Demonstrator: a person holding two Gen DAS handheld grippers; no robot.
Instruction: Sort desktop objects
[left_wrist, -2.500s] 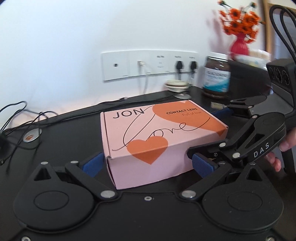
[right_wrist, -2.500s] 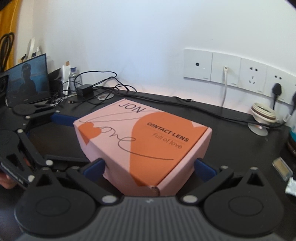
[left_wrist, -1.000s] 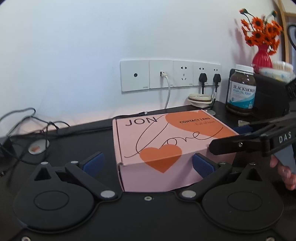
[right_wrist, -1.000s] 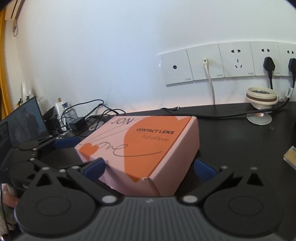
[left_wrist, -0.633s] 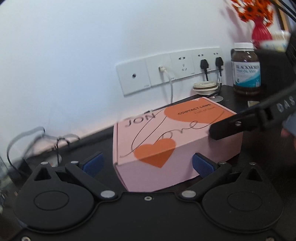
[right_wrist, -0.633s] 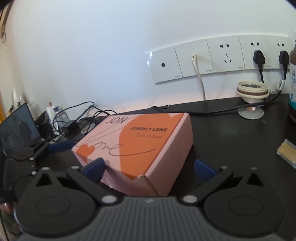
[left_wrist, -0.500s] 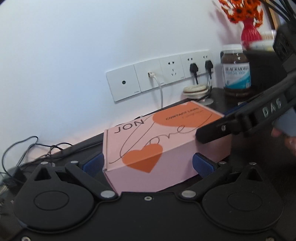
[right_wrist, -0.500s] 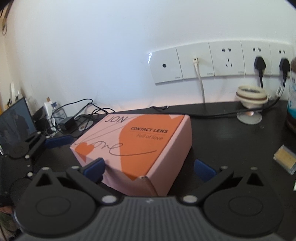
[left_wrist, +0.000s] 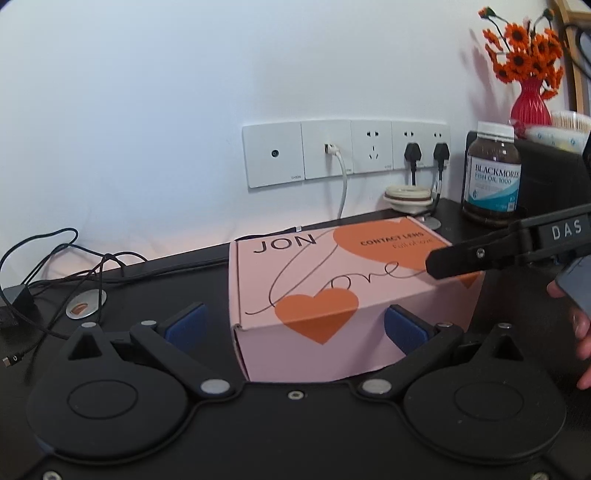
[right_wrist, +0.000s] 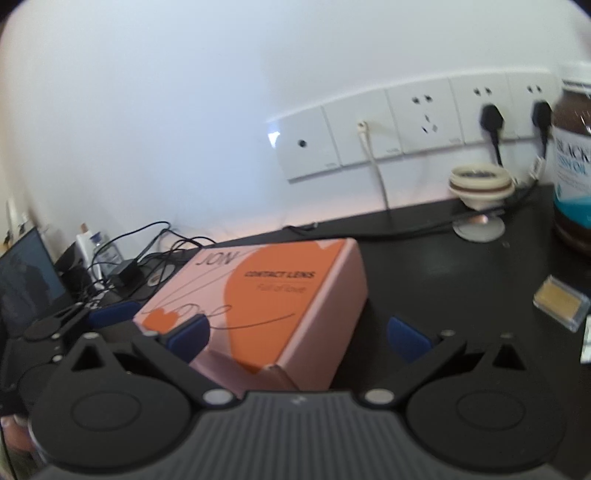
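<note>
Pink contact-lens box on black desk, in front of wall sockets. Left gripper and right gripper jaws apart, straddling box corners. Fish-oil bottle right of box; bare desk between.

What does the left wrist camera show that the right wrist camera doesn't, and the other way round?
Only the left wrist view shows the red vase of orange flowers, the right gripper's DAS-marked arm reaching over the box, and the person's hand.

Only the right wrist view shows the screen at far left, the small clear case on the desk, and the left gripper beside the box.

Both show the pink box, the wall sockets, the fish oil jar and the tangled cables. Both grippers are open astride the box.
</note>
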